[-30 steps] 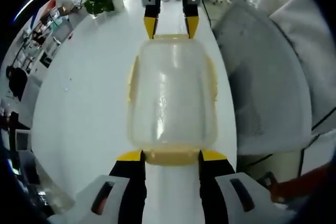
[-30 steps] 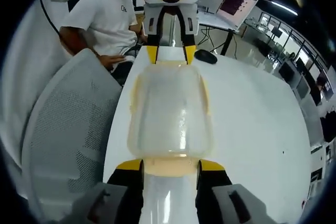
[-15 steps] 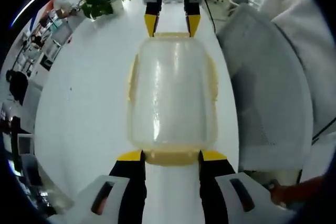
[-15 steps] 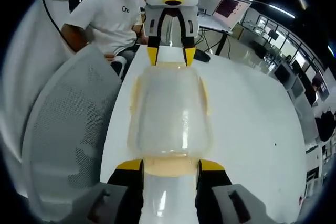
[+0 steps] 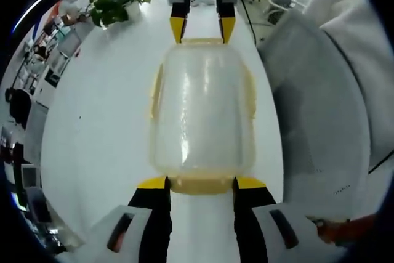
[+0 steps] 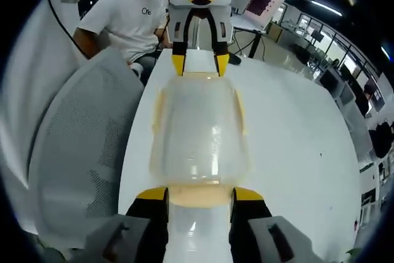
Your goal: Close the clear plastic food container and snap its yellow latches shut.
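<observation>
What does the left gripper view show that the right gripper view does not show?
Left gripper view alone: a potted plant at the table's far end. Right gripper view alone: a seated person in a white shirt and a monitor. Both share the clear container, on the white table, between the left tool and the right tool, and a mesh chair.

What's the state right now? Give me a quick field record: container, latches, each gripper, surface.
container: clear plastic food container, lid on, held between both grippers
end latches: yellow latch at the left gripper; yellow latch at the right gripper
gripper state: jaws of each straddle an end latch; real clamping cannot be told
surface: white table
nearby: grey mesh chair
</observation>
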Available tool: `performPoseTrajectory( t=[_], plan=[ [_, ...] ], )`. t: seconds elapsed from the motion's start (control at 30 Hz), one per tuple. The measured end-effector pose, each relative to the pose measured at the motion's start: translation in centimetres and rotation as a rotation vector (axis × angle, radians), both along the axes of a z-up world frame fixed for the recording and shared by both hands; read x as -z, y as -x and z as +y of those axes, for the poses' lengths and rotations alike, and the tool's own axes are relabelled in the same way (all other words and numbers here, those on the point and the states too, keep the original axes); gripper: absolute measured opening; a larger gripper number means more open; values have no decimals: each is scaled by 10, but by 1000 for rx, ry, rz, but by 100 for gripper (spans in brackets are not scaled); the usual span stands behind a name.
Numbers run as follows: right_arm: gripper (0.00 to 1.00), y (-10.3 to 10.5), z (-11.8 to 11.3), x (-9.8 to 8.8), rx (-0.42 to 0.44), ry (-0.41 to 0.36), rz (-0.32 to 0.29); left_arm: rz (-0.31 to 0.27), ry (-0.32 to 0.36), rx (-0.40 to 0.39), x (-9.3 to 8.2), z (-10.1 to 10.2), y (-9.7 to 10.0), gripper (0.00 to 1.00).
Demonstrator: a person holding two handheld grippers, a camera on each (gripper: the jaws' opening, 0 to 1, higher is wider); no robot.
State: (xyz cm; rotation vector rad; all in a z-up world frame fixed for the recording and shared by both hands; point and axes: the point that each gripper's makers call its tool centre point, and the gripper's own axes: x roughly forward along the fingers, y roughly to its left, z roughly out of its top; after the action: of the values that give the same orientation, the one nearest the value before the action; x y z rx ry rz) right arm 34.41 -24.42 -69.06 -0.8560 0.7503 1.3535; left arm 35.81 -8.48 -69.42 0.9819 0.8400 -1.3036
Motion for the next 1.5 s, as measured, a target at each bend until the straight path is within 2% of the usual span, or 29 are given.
performPoseTrajectory(
  t=[1.0, 1.5],
  plan=[
    [37, -12, -66, 19, -19, 32, 14, 17, -14, -22, 20, -66, -9, 36],
    [37, -15, -86, 29, -30, 48, 7, 23, -16, -26, 30, -85, -11, 37]
  ],
)
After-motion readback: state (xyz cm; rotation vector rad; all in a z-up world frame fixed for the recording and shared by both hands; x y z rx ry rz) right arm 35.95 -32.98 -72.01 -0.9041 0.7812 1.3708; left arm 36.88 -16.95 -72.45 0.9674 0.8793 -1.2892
